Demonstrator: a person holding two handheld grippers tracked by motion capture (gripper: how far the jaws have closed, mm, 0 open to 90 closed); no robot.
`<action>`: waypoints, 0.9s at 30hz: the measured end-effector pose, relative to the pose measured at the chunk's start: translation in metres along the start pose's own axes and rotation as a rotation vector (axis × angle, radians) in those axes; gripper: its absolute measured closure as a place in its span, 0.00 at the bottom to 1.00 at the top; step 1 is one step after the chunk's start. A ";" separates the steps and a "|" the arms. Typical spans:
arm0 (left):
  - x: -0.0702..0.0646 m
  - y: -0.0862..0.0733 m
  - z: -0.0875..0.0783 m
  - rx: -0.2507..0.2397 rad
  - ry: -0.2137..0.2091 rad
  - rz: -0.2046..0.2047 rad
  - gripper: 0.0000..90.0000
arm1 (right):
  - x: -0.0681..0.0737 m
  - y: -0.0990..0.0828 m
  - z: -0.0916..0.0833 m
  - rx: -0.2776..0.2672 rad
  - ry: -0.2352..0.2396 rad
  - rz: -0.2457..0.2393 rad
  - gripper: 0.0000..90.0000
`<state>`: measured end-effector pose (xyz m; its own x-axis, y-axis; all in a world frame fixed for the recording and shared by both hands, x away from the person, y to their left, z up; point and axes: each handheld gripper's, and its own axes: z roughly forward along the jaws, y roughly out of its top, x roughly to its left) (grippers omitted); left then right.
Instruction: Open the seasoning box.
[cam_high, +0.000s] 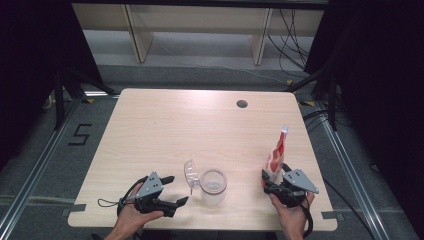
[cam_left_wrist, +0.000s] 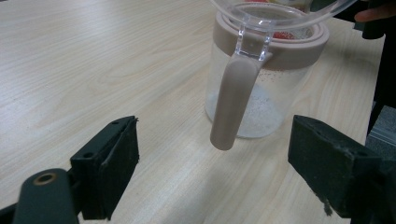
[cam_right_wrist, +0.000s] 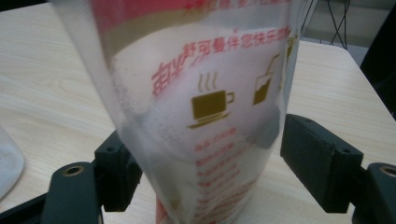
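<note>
Pouch (cam_right_wrist: 196, 116) | between right tool (cam_high: 272, 181) jaws, pads apart | left tool (cam_high: 176, 191) wide, empty | jar (cam_left_wrist: 266, 70) latch visible

We are in a lab set up for recording, not a home. Black curtains (cam_high: 30, 60) hang at the left and right edges of the high view, and aluminium rails (cam_high: 37, 165) run along the grey floor on both sides of the pale wooden table (cam_high: 165, 125). Cables (cam_high: 295, 40) trail at the upper right, and a black "5" (cam_high: 80, 134) marks the floor at left.
</note>
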<state>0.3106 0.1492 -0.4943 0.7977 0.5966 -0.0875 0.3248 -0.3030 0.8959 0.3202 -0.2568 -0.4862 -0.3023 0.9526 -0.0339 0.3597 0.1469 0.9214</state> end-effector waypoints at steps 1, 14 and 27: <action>0.000 0.000 0.000 -0.003 -0.004 0.000 0.18 | -0.001 0.000 0.000 -0.012 0.002 -0.008 0.29; 0.000 0.000 0.002 0.001 -0.007 -0.020 0.18 | -0.001 -0.001 0.003 -0.002 -0.004 0.035 0.29; 0.000 0.000 0.004 0.007 -0.009 -0.009 0.18 | -0.002 -0.001 0.002 -0.015 0.001 0.013 0.32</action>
<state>0.3130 0.1458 -0.4960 0.7993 0.5927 -0.0990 0.3352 -0.3030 0.8921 0.3226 -0.2580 -0.4880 -0.2989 0.9541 -0.0210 0.3507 0.1303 0.9274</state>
